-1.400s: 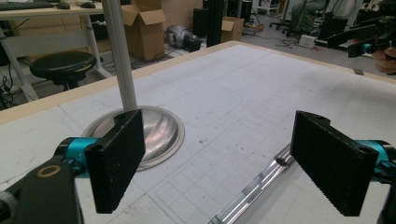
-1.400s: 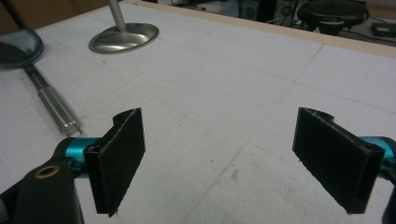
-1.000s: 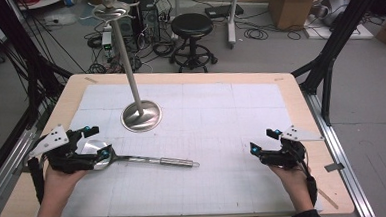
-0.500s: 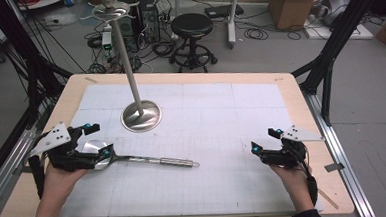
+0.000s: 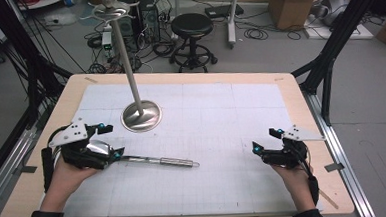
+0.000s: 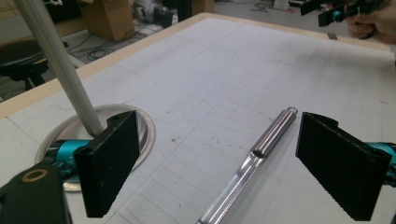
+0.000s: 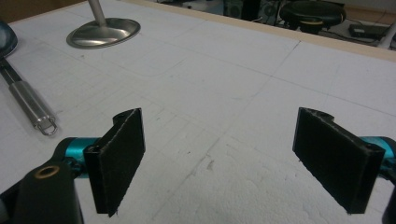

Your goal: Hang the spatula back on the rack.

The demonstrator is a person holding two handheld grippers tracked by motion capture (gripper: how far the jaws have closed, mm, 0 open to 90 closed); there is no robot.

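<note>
- Left tongs point(image 5: 107, 142) at the bench's point(image 5: 280, 91) left edge, jaws spread wide, gripping nothing; in the left gripper view they straddle the ladle point(image 6: 252, 158), handle lying between them untouched.
- Ladle lies flat on the white mat: bowl end under the left tongs, handle point(image 5: 169, 162) running right toward the bench middle, hanging loop at its tip.
- Stand point(image 5: 140, 115) just behind the left tongs: round metal base, tall tilted pole with hooks on top.
- Right tongs point(image 5: 265, 140) well apart at the right edge, jaws wide open, empty, over bare mat.
- Risks, as judged: polished round handle may roll or squirt out if the jaws close off-centre; a grip near the bowl leaves the long handle to swing down; lifting could knock the pole and tip the stand.
</note>
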